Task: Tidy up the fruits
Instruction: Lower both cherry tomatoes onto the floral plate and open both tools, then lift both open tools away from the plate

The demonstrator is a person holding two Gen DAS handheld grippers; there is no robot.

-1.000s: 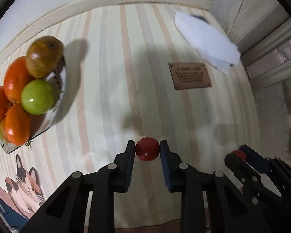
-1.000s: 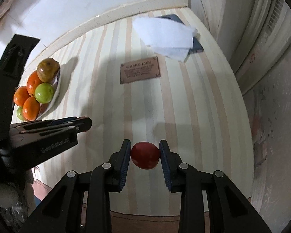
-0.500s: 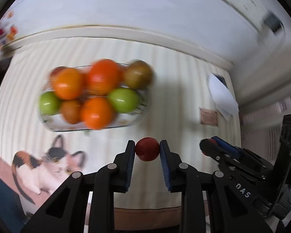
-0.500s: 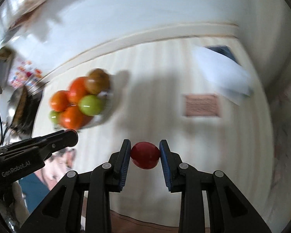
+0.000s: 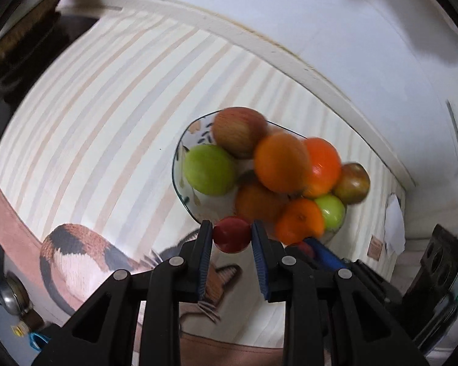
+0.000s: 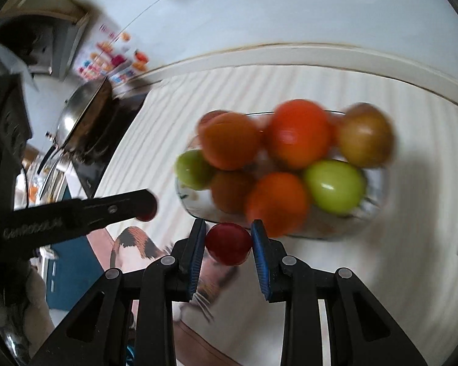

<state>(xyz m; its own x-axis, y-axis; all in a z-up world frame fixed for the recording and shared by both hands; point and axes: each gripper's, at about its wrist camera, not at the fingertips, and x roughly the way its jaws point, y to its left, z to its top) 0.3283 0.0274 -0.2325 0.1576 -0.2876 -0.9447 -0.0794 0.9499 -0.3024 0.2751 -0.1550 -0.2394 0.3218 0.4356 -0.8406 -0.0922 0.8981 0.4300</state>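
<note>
**Two red fruits held at the bowl's edge**

The left gripper point(image 5: 232, 234) clamps a small red fruit point(image 5: 231, 233) just at the near rim of the fruit bowl point(image 5: 180, 180) — piled with oranges and green apples. The right gripper point(image 6: 228, 239) pinches a second red fruit point(image 6: 228, 243) beside the same bowl, above the striped tablecloth point(image 5: 107, 116).

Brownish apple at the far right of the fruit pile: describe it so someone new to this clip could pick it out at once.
Start at the patterned plate heaped with fruit on the striped tablecloth. In the right wrist view, look along the pile's back row to its right end, past the bright orange fruit. The brownish apple sits above the green apple and is the only dull olive-brown fruit there.
</note>
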